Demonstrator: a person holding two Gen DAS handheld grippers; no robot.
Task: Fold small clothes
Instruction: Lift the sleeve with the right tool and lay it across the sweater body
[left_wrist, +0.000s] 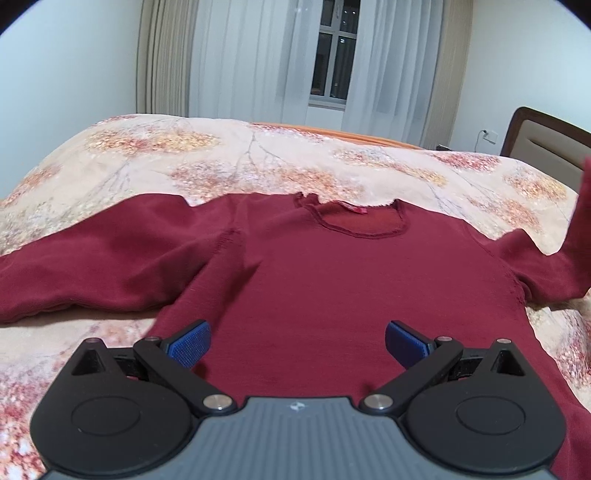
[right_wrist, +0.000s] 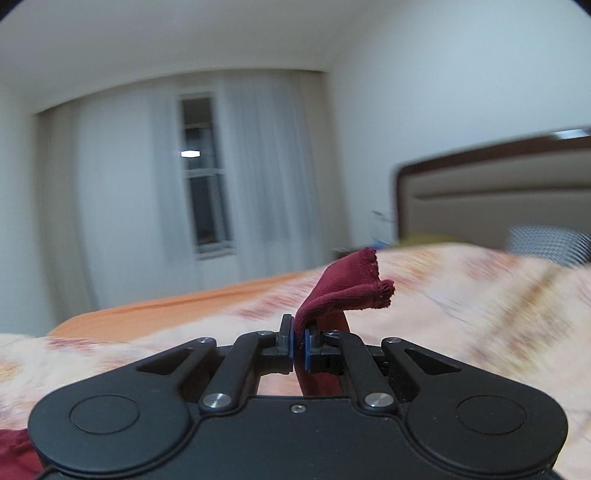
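Observation:
A dark red long-sleeved top (left_wrist: 314, 280) lies front up on the bed, neckline away from me, its left sleeve (left_wrist: 96, 266) spread out flat. Over its lower body my left gripper (left_wrist: 298, 341) hovers open, blue pads (left_wrist: 190, 343) wide apart and nothing between them. The top's right sleeve (left_wrist: 580, 236) rises off the bed at the right edge of the left wrist view. My right gripper (right_wrist: 300, 343) is shut on that sleeve's cuff (right_wrist: 354, 284), which sticks up and folds over beyond the pads, held above the bed.
A floral bedspread (left_wrist: 221, 162) covers the bed, with an orange sheet (right_wrist: 166, 314) along the far side. A padded headboard (right_wrist: 498, 199) stands at the right. White curtains and a dark window (left_wrist: 332, 59) fill the far wall.

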